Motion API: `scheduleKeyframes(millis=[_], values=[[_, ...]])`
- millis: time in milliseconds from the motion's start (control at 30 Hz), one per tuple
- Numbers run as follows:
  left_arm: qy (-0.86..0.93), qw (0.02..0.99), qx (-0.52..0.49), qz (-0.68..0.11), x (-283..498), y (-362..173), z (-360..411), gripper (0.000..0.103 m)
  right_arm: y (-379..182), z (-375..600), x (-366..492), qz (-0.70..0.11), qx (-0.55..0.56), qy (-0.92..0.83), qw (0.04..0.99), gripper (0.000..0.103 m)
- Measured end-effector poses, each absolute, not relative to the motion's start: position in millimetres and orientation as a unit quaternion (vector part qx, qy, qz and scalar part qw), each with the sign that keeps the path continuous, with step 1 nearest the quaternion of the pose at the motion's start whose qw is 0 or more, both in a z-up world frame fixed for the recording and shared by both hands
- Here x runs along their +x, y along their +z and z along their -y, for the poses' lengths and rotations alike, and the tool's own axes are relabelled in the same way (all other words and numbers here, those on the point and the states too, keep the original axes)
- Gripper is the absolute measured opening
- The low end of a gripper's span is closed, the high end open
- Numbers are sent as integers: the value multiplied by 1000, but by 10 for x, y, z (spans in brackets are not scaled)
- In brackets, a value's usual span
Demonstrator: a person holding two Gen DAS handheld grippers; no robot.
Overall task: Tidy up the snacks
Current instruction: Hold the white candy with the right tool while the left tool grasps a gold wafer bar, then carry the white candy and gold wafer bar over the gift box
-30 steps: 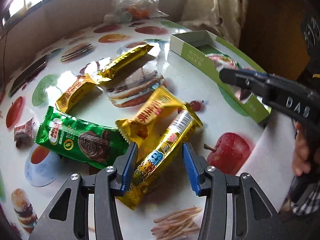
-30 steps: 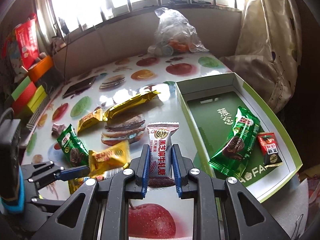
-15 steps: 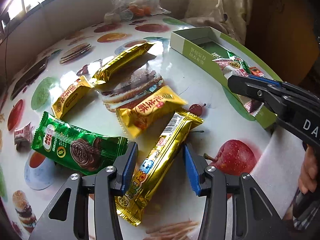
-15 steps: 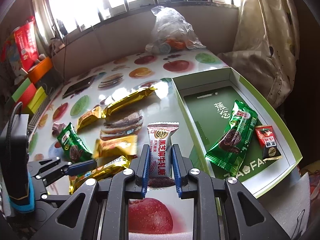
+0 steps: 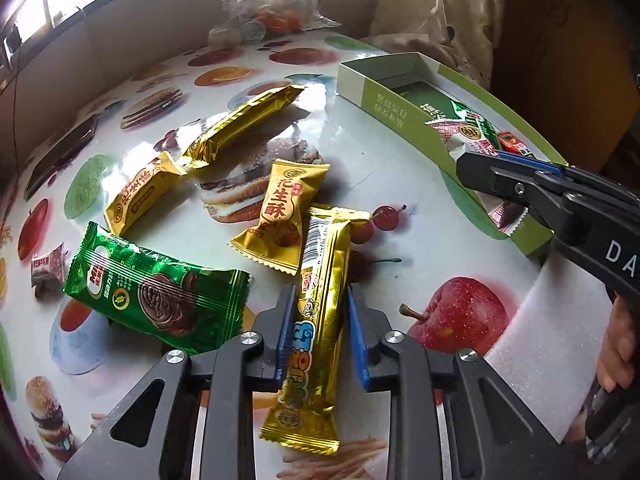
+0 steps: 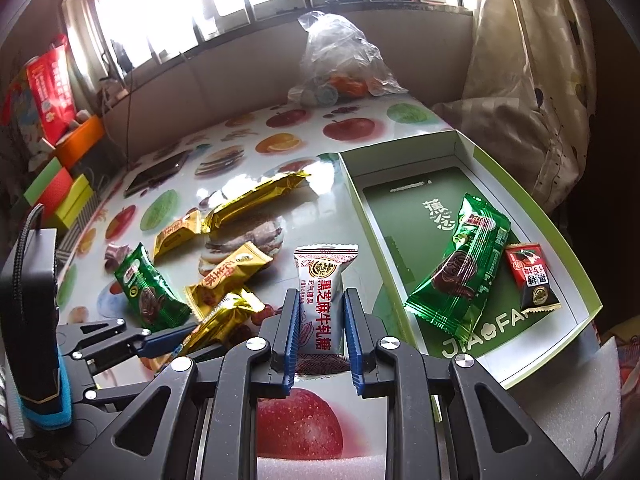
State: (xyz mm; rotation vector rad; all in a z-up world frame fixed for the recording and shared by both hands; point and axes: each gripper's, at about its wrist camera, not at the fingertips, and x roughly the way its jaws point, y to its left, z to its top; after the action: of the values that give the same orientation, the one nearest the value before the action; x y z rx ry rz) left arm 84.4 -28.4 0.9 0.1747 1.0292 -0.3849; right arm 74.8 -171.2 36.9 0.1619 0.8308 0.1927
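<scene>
We've got the left gripper (image 5: 318,326) low centre in the left wrist view, jaws closing on the long gold bar (image 5: 316,312); the blue pads sit tight against both its sides, so we read it as pinched mid-length, w/ the bar running lengthwise btwn the fingers. Prob taken across the narrow width bc that's the only span the tongs can bite.

The right gripper (image 6: 320,330) sits bottom centre of the right wrist view, pressed together on the white sesame candy (image 6: 322,304). We hold the pack upright by its lower half, label facing the cam, above the table (image 6: 360,196) just left of the green box (image 6: 460,138). Seems we're keeping it parked near the box wall, ready for the drop.

Box fills the right half of that view; inside lie a green cookie pack (image 6: 460,268) and a small red-black candy (image 6: 534,280) touching its right edge, both toward the lower right corner.

Left to sort, mid-left of the left wrist view: a second green cookie pack (image 5: 156,286), peanut crisp pack (image 5: 284,210) partly under the held bar's top end, small gold pack (image 5: 138,194), another long gold bar (image 5: 244,126) and a tiny brown candy (image 5: 48,268) at far left. Clear plastic bag (image 6: 340,64) upper centre, not ours to move we think
</scene>
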Motion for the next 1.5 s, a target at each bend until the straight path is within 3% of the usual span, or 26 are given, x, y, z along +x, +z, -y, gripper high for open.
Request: scheduleKeyframes(millis=[1500], values=[[-222,869,15,-442,809,642,457,24,625,2056,607,-375,102,69,919,20]])
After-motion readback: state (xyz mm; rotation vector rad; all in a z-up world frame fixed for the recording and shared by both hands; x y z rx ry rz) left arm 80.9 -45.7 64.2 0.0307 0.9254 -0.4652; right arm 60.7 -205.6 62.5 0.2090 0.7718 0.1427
